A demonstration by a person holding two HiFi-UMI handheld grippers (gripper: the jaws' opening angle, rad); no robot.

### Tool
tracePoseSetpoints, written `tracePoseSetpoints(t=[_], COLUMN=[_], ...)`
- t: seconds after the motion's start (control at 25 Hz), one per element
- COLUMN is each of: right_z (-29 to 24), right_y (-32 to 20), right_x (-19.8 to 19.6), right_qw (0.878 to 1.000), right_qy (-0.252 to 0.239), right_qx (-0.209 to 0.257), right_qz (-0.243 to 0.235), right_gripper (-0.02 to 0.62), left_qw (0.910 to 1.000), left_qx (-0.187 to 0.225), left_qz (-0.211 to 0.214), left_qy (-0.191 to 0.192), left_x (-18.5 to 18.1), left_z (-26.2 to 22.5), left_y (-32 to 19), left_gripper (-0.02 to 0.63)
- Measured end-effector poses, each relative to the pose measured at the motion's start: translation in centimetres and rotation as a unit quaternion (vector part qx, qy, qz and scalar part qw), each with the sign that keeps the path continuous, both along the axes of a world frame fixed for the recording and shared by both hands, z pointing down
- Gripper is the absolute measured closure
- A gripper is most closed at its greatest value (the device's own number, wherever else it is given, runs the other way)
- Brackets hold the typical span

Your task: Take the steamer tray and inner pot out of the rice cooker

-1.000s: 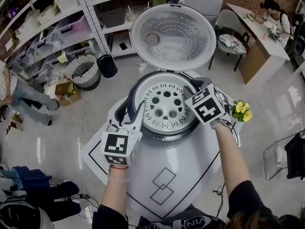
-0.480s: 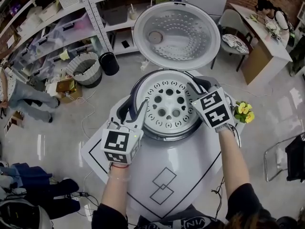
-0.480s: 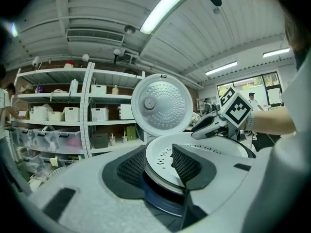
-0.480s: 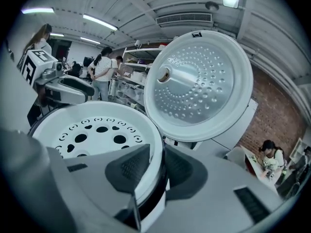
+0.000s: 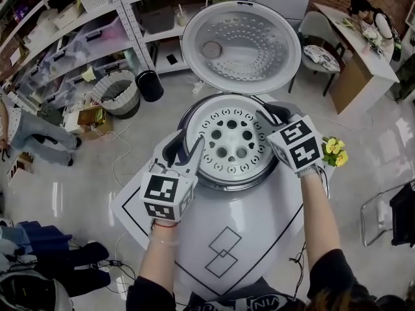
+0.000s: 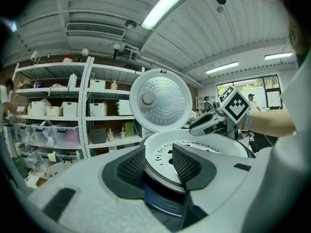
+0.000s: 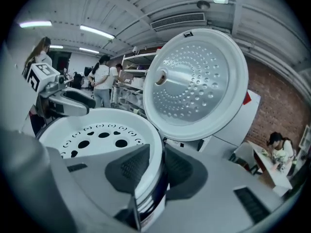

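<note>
The rice cooker (image 5: 194,181) stands with its lid (image 5: 240,41) swung up. The white perforated steamer tray (image 5: 230,141) sits in its mouth. My left gripper (image 5: 185,151) straddles the tray's near-left rim. In the left gripper view its jaws (image 6: 159,165) are open around that rim, above the dark inner pot (image 6: 163,200). My right gripper (image 5: 272,116) is at the tray's right rim. Its jaws (image 7: 153,166) have just been closing, and the pads now pinch the tray's edge (image 7: 97,135).
The cooker rests on a round white table (image 5: 227,245), and a pot of yellow flowers (image 5: 329,149) stands at the table's right edge. On the floor beyond are metal shelves (image 5: 78,31), a wire basket (image 5: 117,96) and a desk with a seated person (image 5: 363,18).
The right gripper has shifted slightly to the right along the tray's rim. The left gripper has stayed at the left rim, and the tray still sits in the cooker.
</note>
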State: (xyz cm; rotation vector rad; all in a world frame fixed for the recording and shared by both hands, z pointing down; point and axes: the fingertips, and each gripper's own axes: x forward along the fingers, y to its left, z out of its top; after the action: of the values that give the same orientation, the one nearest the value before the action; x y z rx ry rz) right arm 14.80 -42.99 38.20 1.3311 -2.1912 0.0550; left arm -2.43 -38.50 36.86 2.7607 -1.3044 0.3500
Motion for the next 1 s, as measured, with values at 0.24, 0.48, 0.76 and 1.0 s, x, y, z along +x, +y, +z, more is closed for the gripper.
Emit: tracePoseSetpoints(t=[0.24,0.48,0.76,1.0], right_z=[-0.7,-2.3,-5.7,-8.5], right_y=[0.4,0.8,2.3,3.6], right_x=[-0.5,-0.9,-1.2,-1.0], right_qw=[0.999,0.998,0.991,0.983], right_qy=[0.038,0.013,-0.045,-0.089], right_qx=[0.036,0.057,0.125,0.161], right_qz=[-0.005,-0.013,-0.004,-0.002], right_gripper=[0.523,0.531,0.535,0.538], left_qw=[1.0000,0.9998,0.9988,0.9989], left_qx=[-0.006,-0.011,-0.017,-0.016], left_qz=[-0.002,-0.008,-0.010,-0.020], left_qy=[0.008,0.015,0.045,0.039], left_x=[-0.1,-0.5,-1.0,-0.9], left_z=[0.2,0.4,0.1,-0.6], left_y=[0.2,0.2,0.3,0.3], left_gripper=[0.459,0.445,0.440,0.444])
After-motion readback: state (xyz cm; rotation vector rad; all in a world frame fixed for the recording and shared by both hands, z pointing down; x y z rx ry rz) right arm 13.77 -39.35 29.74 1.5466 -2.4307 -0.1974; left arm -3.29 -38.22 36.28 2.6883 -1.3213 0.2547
